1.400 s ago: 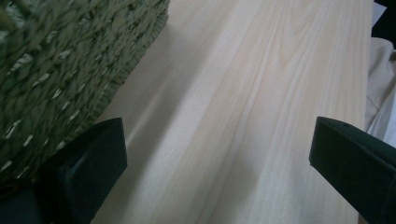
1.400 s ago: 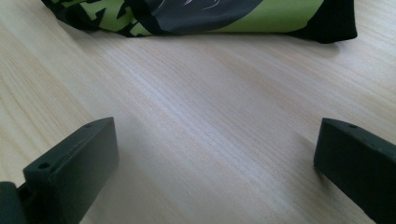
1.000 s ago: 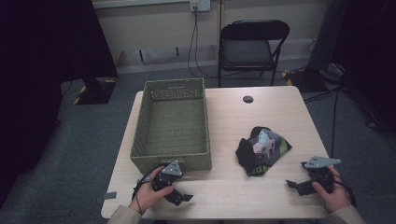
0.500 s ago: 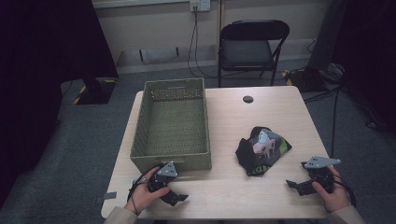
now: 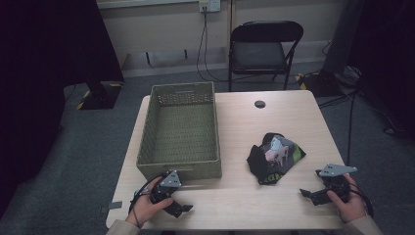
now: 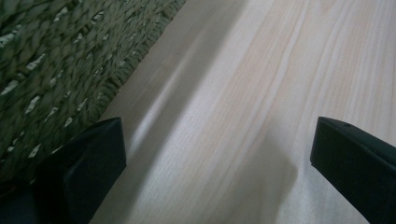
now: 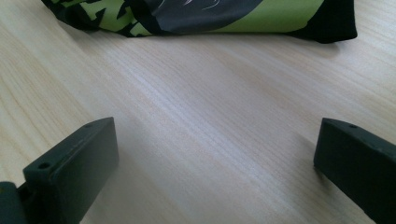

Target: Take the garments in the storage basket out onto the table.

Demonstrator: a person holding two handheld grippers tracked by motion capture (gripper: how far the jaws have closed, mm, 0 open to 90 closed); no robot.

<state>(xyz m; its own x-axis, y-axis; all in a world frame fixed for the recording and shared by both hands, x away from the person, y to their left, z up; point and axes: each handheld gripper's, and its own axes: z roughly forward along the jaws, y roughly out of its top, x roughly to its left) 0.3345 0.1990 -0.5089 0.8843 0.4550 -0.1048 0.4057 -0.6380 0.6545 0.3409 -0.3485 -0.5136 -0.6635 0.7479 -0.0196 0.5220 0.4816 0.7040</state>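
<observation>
A crumpled black and green cloth (image 5: 274,157) lies right of centre on the bench (image 5: 288,122), well apart from the woven basket (image 5: 180,132) at centre left. The right gripper (image 5: 307,193), at the lower right of the high view, rests on the bench with its jaws spread wide; in the right gripper view the cloth (image 7: 205,16) runs along the top edge, bare wood between it and the jaws. The left gripper (image 5: 183,209), at the lower left, is also spread, just below the basket's near wall (image 6: 51,60). A small dark disc (image 5: 260,104) sits near the bench's far edge, with a folding chair (image 5: 262,49) beyond it.
</observation>
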